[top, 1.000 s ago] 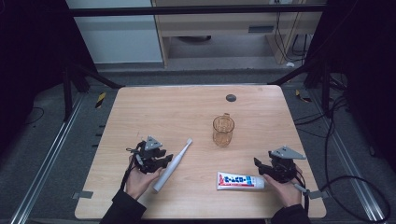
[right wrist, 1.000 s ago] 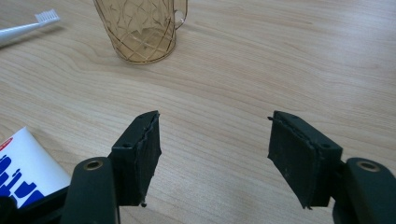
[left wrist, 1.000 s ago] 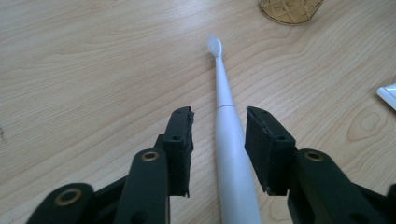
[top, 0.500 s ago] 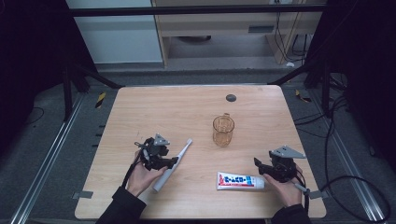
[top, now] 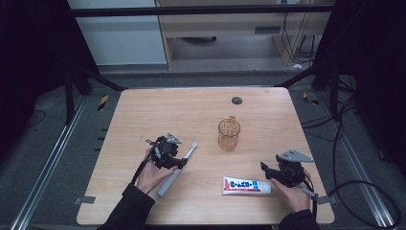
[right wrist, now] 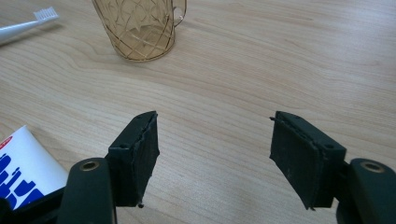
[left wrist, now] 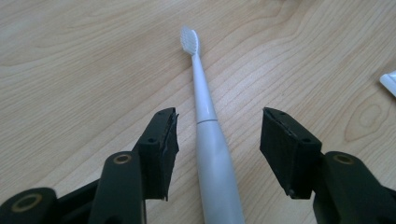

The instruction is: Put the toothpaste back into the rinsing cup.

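Dark floor and metal framing surround a light wooden table [top: 143, 115] in the high view. Toward its left part, nearer the front edge, the left gripper [top: 178, 162] sits over a white toothbrush [top: 176, 168] that lies flat, bristle end pointing toward the table's middle. An amber glass mug [top: 229, 133] stands upright near the centre. A toothpaste tube [top: 245, 185] lies close to the front edge, with the right gripper [top: 266, 171] just beside its right end.

Left gripper view: the left gripper [left wrist: 218, 133] has its jaws spread, one on either side of the toothbrush [left wrist: 208, 135] handle, neither touching it.

Right gripper view: the right gripper [right wrist: 214, 137] is spread wide over bare wood, pinching nothing; the toothpaste tube [right wrist: 23, 161] lies beside its left jaw, the mug [right wrist: 137, 28] farther off.
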